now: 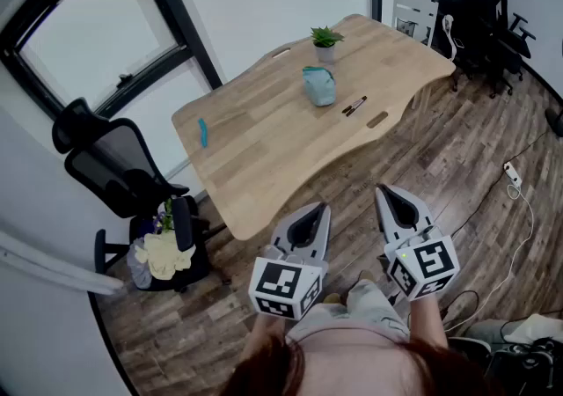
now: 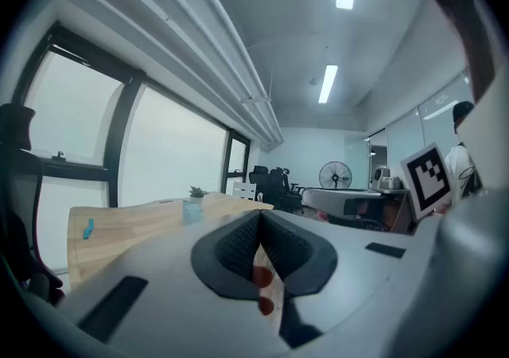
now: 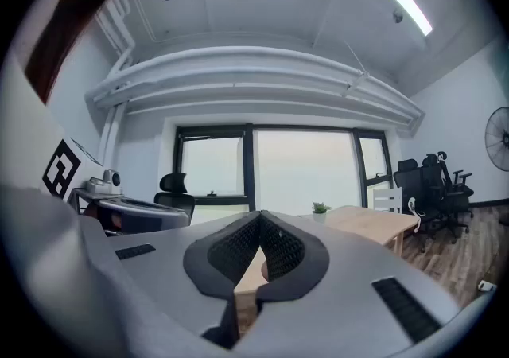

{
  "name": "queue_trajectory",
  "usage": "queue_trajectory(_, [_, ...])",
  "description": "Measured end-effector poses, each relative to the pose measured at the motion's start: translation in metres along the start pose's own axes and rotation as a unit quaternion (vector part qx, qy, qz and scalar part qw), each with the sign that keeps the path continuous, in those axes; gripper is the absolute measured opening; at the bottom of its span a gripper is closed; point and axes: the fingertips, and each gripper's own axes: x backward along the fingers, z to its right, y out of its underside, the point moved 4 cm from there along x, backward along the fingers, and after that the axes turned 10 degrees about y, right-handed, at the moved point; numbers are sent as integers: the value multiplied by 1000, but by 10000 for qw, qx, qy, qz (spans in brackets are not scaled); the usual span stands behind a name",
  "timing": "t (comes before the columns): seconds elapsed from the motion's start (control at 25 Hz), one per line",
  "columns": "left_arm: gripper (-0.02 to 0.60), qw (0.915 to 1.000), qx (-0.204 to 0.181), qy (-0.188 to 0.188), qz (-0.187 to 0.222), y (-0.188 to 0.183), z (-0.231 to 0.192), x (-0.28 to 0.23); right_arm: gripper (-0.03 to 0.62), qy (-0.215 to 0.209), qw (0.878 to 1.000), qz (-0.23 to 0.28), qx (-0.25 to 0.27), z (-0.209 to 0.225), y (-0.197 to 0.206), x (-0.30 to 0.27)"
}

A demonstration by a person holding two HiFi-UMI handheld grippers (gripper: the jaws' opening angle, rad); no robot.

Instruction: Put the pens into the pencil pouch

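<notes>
A teal pencil pouch (image 1: 319, 86) stands on the far part of the wooden table (image 1: 264, 148); it shows small in the left gripper view as the pouch (image 2: 192, 210). A dark pen with a red end (image 1: 354, 106) lies just right of the pouch. A teal pen (image 1: 203, 132) lies near the table's left edge, seen also as the pen (image 2: 87, 227). My left gripper (image 1: 319, 210) and right gripper (image 1: 387, 196) are held short of the table's near edge. Both are shut with nothing between the jaws.
A small potted plant (image 1: 325, 42) stands behind the pouch. A black office chair (image 1: 132, 179) with a pale bundle on its seat stands left of the table. More black chairs (image 1: 479, 11) are at the far right. A white power strip (image 1: 513, 176) and cables lie on the wood floor.
</notes>
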Motion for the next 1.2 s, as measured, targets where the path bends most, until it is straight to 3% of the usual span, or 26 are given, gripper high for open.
queue_trajectory(0.44, [2, 9999, -87, 117, -5, -8, -2, -28, 0, 45, 9999, 0, -114, 19, -2, -10])
queue_trajectory(0.72, [2, 9999, -137, 26, 14, -13, -1, -66, 0, -7, 9987, -69, -498, 57, -6, -27])
queue_trajectory(1.2, [2, 9995, -110, -286, -4, -20, -2, -132, 0, -376, 9979, -116, -522, 117, -7, -71])
